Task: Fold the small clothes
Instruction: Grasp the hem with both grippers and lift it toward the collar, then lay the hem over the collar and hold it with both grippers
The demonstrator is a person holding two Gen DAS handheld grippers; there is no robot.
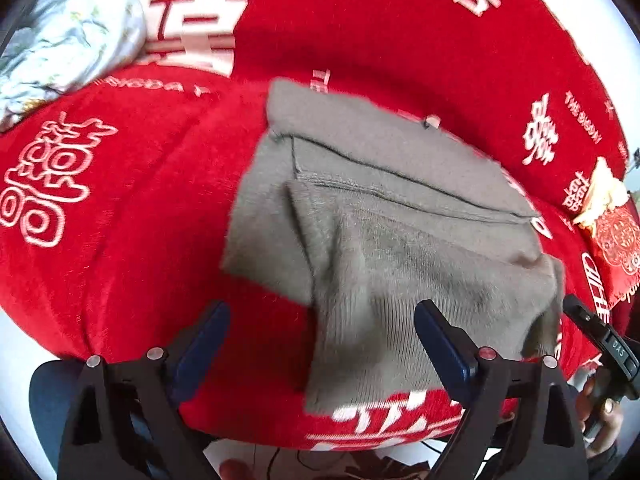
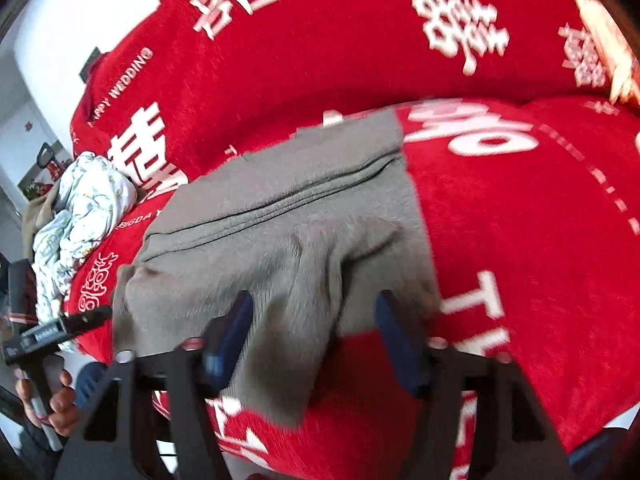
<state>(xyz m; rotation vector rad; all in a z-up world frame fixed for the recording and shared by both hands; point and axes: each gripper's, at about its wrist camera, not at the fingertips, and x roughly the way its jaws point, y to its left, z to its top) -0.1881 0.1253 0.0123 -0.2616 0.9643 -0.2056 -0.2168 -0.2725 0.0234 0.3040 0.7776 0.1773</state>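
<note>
Grey fleecy garment (image 1: 400,232) lies part-folded on red blanket (image 1: 140,220): soft, light, limp, non-slip. Left tool (image 1: 320,344) and right tool (image 2: 312,332) both spread apart, gripping nothing. Best hold: near hem corners, pinch both layers.

The garment (image 1: 400,248) lying just beyond and between the blue-padded fingers (image 1: 440,344) of the left gripper (image 1: 320,340) is showing a plain taupe grey with a fuzzy nap, darker stitch lines running across it and fine ribbing nearest the fingertips. Under it, the blanket (image 1: 140,220) is glowing a bright red, carrying large white and pale pink characters and small white lettering. Far beyond the left finger, a crumpled cloth (image 1: 68,40) is showing white with a faint green and yellow floral print. Past the right finger, a red packet (image 1: 616,240) is bearing a white round ornament. The gripper frames are appearing black.

From the right gripper (image 2: 312,328), the same grey is filling the space ahead of its blue fingers (image 2: 236,332).
</note>
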